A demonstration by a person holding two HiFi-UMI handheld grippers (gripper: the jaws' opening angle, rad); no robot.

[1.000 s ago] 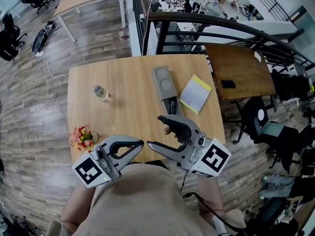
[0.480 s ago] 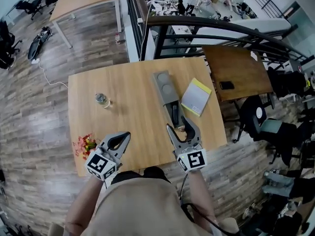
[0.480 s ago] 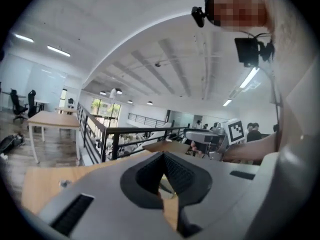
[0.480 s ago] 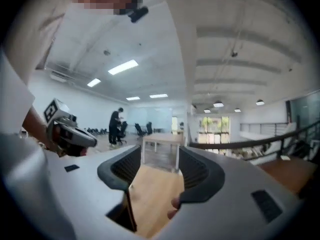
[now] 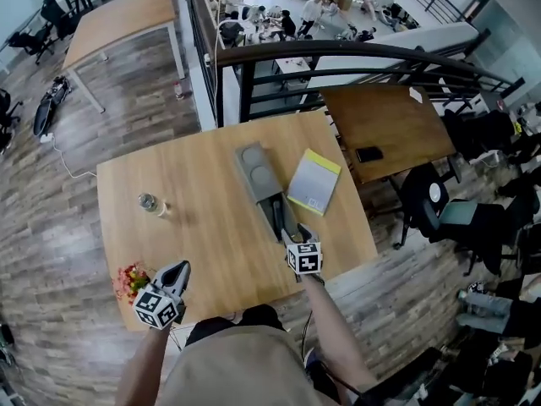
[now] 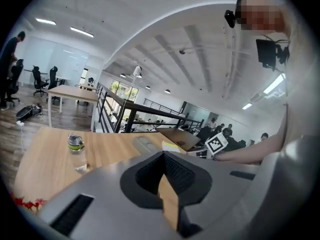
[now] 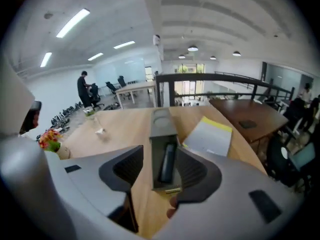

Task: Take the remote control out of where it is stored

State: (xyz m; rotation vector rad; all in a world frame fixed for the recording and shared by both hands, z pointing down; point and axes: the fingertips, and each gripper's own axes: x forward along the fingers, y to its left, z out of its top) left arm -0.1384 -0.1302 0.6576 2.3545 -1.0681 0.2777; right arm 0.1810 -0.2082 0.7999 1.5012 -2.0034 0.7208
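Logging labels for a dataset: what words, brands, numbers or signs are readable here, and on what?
No text is readable.
Notebook: any cover print too small to read.
Bottle: label too small to read.
Marker cubes: black-and-white square patterns, no letters.

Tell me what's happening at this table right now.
A person holds a two-jaw gripper in each hand at a wooden table. The right gripper is at the open near end of a long grey box, where the dark remote control lies inside. Its jaws have just been closing but are apart, the box end showing between them, nothing gripped. The left gripper is at the table's near edge, shut and empty. The remote is not yet out.
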